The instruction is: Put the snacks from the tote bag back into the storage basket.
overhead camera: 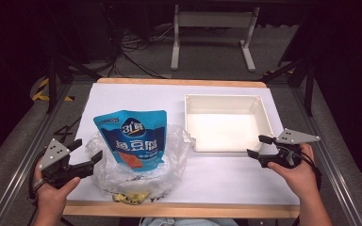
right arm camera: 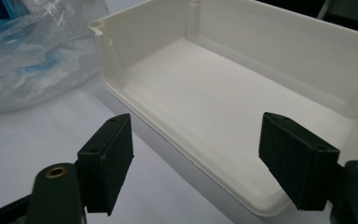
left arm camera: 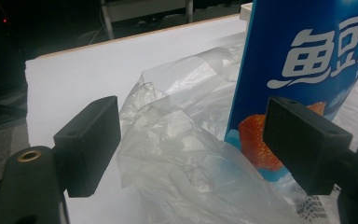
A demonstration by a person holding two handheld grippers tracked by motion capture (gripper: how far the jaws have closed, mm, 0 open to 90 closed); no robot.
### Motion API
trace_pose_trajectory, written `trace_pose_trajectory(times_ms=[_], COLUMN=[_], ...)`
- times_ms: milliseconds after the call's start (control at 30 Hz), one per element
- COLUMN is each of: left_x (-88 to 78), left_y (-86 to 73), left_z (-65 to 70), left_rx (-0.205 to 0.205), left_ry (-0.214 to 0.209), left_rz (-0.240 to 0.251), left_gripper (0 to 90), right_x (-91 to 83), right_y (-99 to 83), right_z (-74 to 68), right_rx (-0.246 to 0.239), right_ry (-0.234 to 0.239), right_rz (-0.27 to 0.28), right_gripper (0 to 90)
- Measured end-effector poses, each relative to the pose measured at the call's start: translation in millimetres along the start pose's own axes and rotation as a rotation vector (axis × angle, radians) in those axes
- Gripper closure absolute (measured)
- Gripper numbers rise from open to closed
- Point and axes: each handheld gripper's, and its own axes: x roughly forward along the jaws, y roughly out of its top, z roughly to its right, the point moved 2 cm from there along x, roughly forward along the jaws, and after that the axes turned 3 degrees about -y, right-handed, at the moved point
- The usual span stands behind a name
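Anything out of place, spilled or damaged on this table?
Nothing is spilled or broken. The blue snack pouch stands upright inside a crumpled clear plastic bag, whose printed edge reaches the table's near edge. The white tray sits square and empty. Both claws are open, holding nothing.

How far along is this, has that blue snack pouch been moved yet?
Nothing looks done: the blue pouch stands in the clear plastic bag, and the white tray is empty. The left tool is open beside the bag; the right tool is open at the tray's edge. Grasping and any moving remain.
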Motion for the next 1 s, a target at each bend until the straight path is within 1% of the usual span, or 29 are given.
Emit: trace_pose_trajectory(times_ms=[33, 133, 267, 633, 833, 900, 1000], left_x=[0.0, -3.0, -6.1, -3.1, -2.2, -3.1, -3.1], left_y=[0.0, 1.9, 4.7, 1.4, -0.8, 0.1, 1.3], left_z=[0.0, -0.7, -0.8, -1.8, -1.7, -1.3, -0.8], left_rx=[0.000, -0.006, -0.012, 0.004, 0.007, 0.001, 0.005], left_ry=[0.000, 0.006, 0.002, -0.013, -0.014, -0.019, -0.018], left_rz=[0.000, 0.005, 0.004, -0.013, -0.010, 0.002, 0.001], left_gripper=[20.2, 20.2, 19.8, 19.6, 19.6, 19.6, 19.5], right_x=[-0.6, -2.0, -5.4, -8.2, -5.8, -5.4, -4.2], right_y=[1.4, 3.5, 4.8, 3.6, 4.2, 7.1, 13.0], right_z=[-0.4, -0.8, -0.8, 1.5, -0.4, -2.8, -7.6], right_rx=[0.001, 0.001, 0.004, 0.001, -0.007, -0.015, -0.030], right_ry=[0.007, 0.004, 0.009, -0.001, -0.002, -0.001, 0.011], right_rz=[0.009, 0.013, 0.015, 0.025, 0.021, 0.026, 0.032], right_gripper=[27.1, 26.7, 26.5, 25.6, 25.6, 25.6, 25.4])
